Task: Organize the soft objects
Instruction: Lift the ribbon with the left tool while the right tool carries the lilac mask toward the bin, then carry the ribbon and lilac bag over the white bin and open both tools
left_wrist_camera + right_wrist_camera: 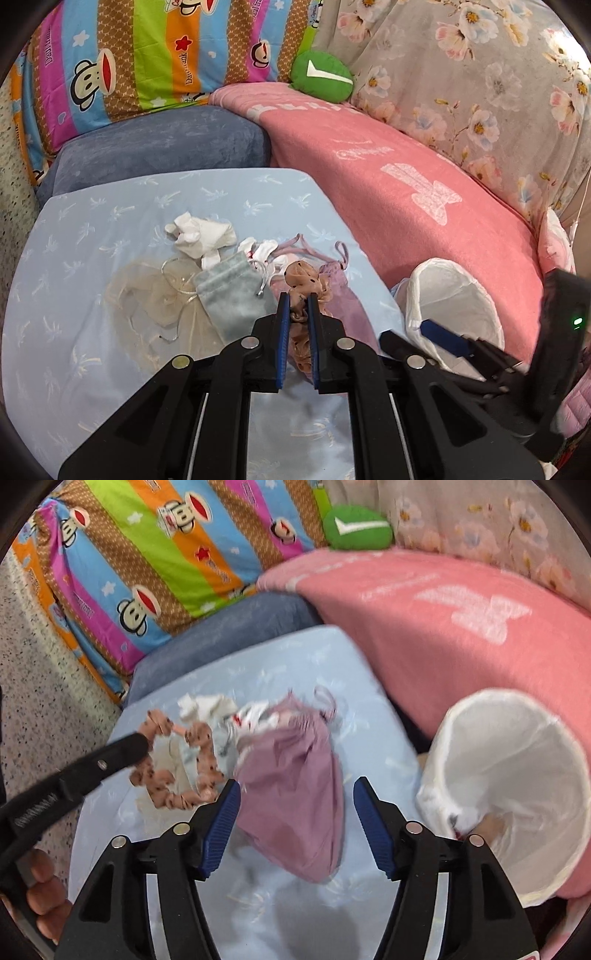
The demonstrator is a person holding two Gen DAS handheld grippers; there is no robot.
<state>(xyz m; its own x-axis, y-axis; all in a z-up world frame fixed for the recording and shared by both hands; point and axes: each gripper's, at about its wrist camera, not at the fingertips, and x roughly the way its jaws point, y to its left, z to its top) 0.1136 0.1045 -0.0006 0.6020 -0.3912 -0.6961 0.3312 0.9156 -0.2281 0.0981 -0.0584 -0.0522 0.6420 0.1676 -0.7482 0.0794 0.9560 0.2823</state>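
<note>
A peach scrunchie (304,280) with dark dots is pinched between the blue pads of the left gripper (298,306) at the lower centre of the left wrist view; the jaws are clenched tightly on the fabric, and the rest of the scrunchie bulges above and below the pads. In the right wrist view the same scrunchie (173,771) is seen as a loop hanging from the tip of the left gripper (142,740) at centre left, above the pale blue sheet (166,709).

The right gripper (297,794) is held with its jaws spread wide and nothing between them; a mauve drawstring pouch (295,775) lies on the sheet just beyond and between its pads. Whether the left pad touches the pouch cannot be told.

Around the scrunchie, in the left wrist view, a grey-green velvet pouch (232,295) lies just to its left, partly over a cream organza bag (166,295). White crumpled cloth pieces (201,236) lie above these, toward the centre of the frame.

A white mesh basket (517,775) is seen at the right of the right wrist view, tipped with its opening toward the camera and leaning against a pink blanket (424,627). At the upper part of the frame a striped cartoon-monkey cushion (166,554) and a green round cushion (356,528) with a white tick are seen. Fingers of a hand (46,893) appear at the lower left edge.
</note>
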